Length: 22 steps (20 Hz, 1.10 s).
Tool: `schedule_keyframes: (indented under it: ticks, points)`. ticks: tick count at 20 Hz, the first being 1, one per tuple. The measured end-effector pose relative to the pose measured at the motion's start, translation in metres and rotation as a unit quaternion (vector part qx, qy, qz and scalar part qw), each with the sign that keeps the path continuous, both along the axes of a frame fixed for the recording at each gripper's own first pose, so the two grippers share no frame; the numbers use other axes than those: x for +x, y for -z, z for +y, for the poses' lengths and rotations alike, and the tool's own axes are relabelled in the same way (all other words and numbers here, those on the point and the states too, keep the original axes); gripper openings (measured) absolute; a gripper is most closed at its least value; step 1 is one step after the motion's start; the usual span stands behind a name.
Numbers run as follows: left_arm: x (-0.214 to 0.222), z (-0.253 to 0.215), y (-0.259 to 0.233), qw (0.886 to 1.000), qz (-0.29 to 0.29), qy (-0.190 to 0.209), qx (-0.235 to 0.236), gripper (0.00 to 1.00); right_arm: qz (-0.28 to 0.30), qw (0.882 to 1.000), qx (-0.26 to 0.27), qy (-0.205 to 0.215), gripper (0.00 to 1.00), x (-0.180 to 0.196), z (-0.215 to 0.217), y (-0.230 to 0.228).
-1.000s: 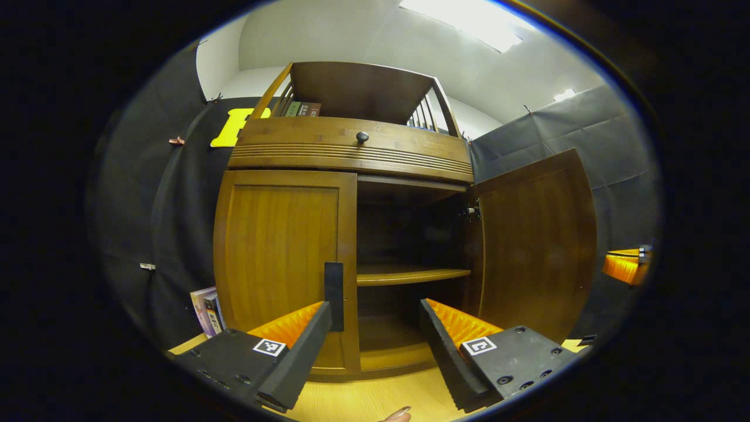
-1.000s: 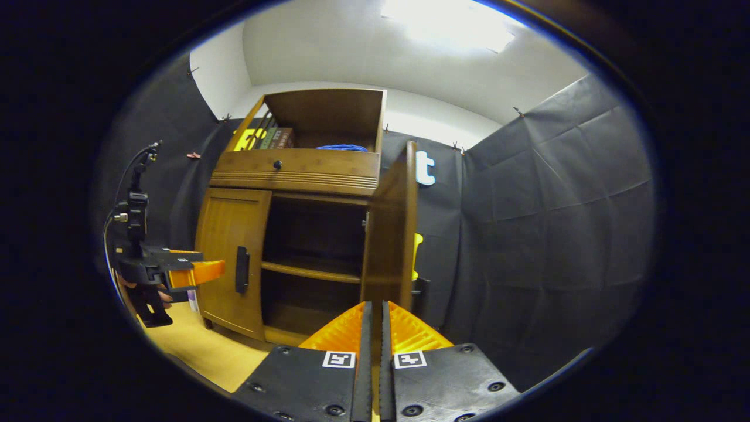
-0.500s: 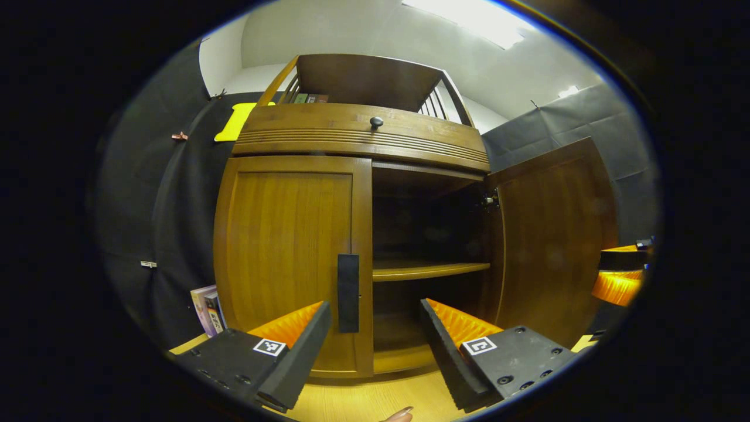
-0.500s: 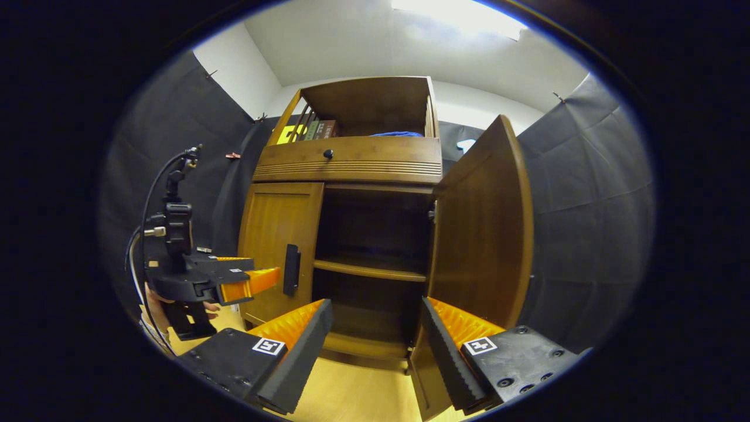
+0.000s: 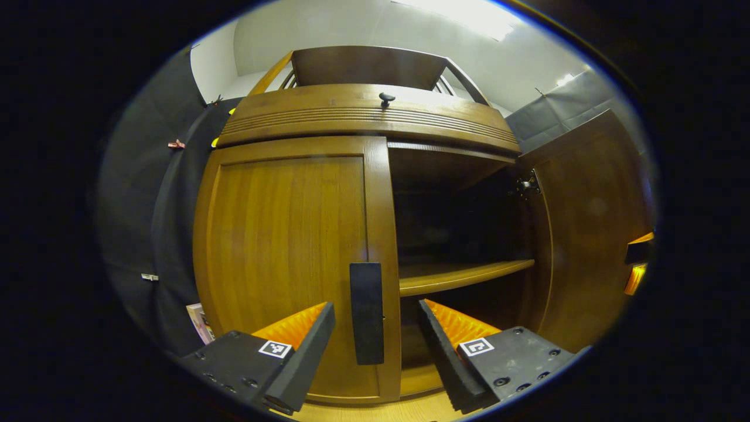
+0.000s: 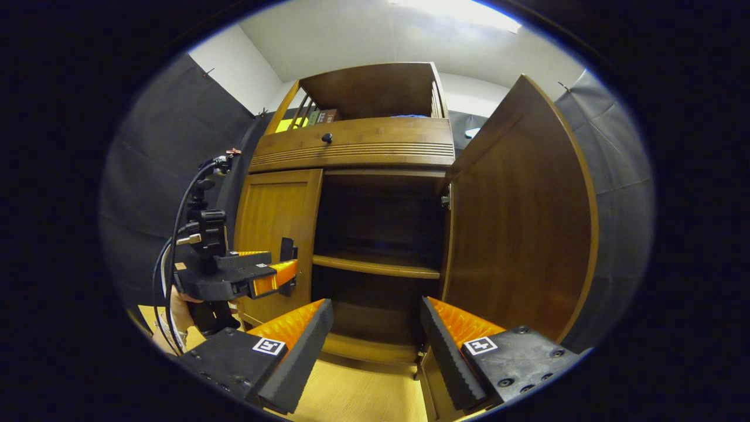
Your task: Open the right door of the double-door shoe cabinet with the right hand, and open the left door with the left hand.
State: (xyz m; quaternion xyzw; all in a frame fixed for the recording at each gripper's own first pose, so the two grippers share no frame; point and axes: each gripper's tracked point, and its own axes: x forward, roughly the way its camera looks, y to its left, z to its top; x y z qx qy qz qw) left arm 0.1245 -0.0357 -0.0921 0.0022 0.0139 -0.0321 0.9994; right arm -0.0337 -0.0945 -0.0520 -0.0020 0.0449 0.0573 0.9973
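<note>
The wooden shoe cabinet's left door [image 5: 287, 258] is shut, with a dark upright handle [image 5: 366, 312] near its inner edge. My left gripper [image 5: 375, 343] is open, and the handle stands between its fingers without contact that I can see. The right door [image 5: 592, 228] is swung wide open, baring a shelf [image 5: 463, 274]. In the right gripper view the right door [image 6: 518, 223] stands open at the right, and my right gripper [image 6: 375, 340] is open and empty before the cabinet's open half. The left gripper [image 6: 280, 275] reaches the left door's handle [image 6: 287, 249] there.
A drawer with a dark knob [image 5: 386, 97] runs across above the doors, under an open top shelf holding books [image 6: 323, 116]. More books [image 5: 199, 322] lean beside the cabinet at the lower left. A hand [image 6: 181, 302] holds the left gripper. The floor [image 6: 369, 398] is light wood.
My left gripper has moved forward until the left door's handle sits between its fingers. My right gripper went from shut to open and left the right door, which now stands wider.
</note>
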Motion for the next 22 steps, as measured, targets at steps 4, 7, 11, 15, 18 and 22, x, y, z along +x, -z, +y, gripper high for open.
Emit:
schedule_keyframes:
  ticks: [4,7,11,15,18,22]
  points:
    - [0.018,0.008,0.016,1.000,0.007,-0.019,0.002,0.83,0.008,1.000,-0.002,-0.007,0.94,0.008,0.002,0.011]
    - [0.025,0.012,0.024,1.000,0.011,-0.026,0.001,0.69,0.016,1.000,-0.011,-0.002,0.95,0.015,-0.004,0.022]
    - [0.028,0.007,0.026,1.000,0.004,-0.025,-0.019,0.37,0.034,0.999,-0.010,-0.007,0.95,0.020,-0.003,0.035]
    - [0.025,0.007,0.025,1.000,0.007,-0.017,-0.022,0.33,0.036,0.999,-0.011,0.005,0.95,0.026,-0.008,0.036]
    - [0.017,0.008,0.023,1.000,0.017,-0.007,-0.024,0.32,0.032,0.999,-0.005,0.003,0.95,0.024,-0.004,0.031]
    - [-0.006,0.011,0.021,0.999,0.031,0.012,-0.033,0.31,0.023,1.000,-0.008,0.006,0.95,0.021,-0.003,0.025]
